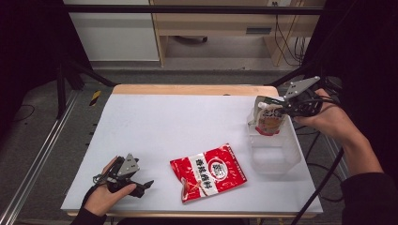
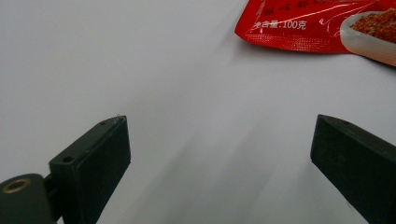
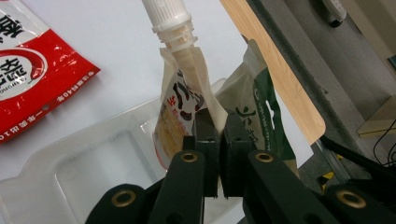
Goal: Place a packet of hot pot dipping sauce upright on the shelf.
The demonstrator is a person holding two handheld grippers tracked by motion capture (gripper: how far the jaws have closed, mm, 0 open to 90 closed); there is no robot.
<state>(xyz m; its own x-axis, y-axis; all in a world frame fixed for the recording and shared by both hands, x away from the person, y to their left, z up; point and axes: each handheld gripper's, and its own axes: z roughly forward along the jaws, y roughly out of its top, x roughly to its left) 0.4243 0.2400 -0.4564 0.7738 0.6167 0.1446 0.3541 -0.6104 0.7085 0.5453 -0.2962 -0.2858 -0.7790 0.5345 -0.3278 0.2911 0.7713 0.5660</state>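
High view: nearest the camera we note the left gripper (image 1: 141,186), held low at the near left corner of the white table (image 1: 155,117), its jaws resting on the surface with nothing between them. Just to its right lies a red sachet (image 1: 207,172), flat on the table and apart from the gripper. Toward the far right edge stands a clear plastic bin (image 1: 274,152); above its far rim we see the right gripper (image 1: 284,108), in the person's right hand (image 1: 328,119), pinching the upper edge of a spouted pouch (image 1: 268,119) that hangs upright with its lower part inside the bin. Left gripper view: the two black jaws stand wide apart over bare white table, gap empty; the lower edge of the red sachet (image 2: 317,25) sits at the top right, well clear of the jaws. Right gripper view: the jaws are closed tight on the side seam of the spouted pouch (image 3: 180,100), its white cap (image 3: 164,14) pointing away from the camera. The pouch hangs over the clear plastic bin (image 3: 70,158); we cannot tell whether its bottom touches the bin floor. The red sachet (image 3: 32,74) lies at the upper left, outside the bin.
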